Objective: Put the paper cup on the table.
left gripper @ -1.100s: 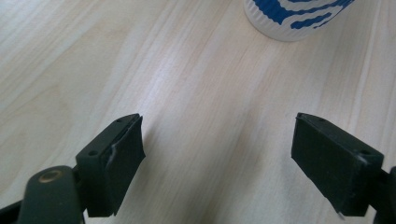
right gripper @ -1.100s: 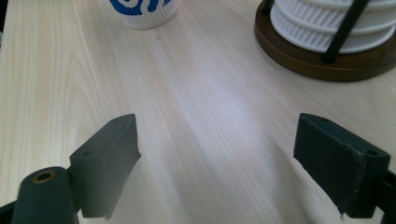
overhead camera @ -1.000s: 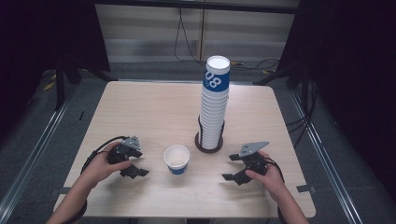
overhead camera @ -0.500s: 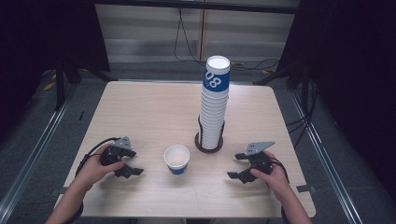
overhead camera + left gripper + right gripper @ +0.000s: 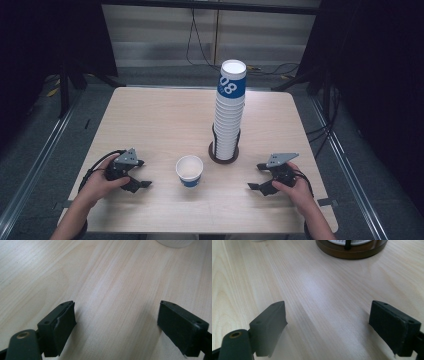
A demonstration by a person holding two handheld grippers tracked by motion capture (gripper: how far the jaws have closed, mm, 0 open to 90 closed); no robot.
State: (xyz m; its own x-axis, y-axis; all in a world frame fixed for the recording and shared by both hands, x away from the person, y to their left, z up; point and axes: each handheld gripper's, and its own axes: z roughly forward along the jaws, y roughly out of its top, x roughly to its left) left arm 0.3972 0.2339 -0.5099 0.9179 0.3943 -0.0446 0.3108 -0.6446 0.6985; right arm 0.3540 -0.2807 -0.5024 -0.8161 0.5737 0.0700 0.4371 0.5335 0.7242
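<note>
A tall stack of white paper cups (image 5: 229, 116), its top cup banded blue, stands in a round dark holder (image 5: 223, 154) right of the table's middle. One single white and blue cup (image 5: 190, 171) stands upright near the front, left of the holder. My left gripper (image 5: 142, 173) rests low on the table at the front left, open, nothing between its jaws. The single cup's base (image 5: 175, 242) peeks in at the top of the left gripper view. My right gripper (image 5: 257, 176) lies at the front right, open and empty. Ahead of it sits the holder's brown base (image 5: 352, 250).
The light wooden table (image 5: 160, 120) has bare room behind and between the grippers. Dark floor, metal rails and cables surround it.
Both hands have drawn their grippers slightly back toward the front edge and outward, away from the single cup. The cups have not moved.
</note>
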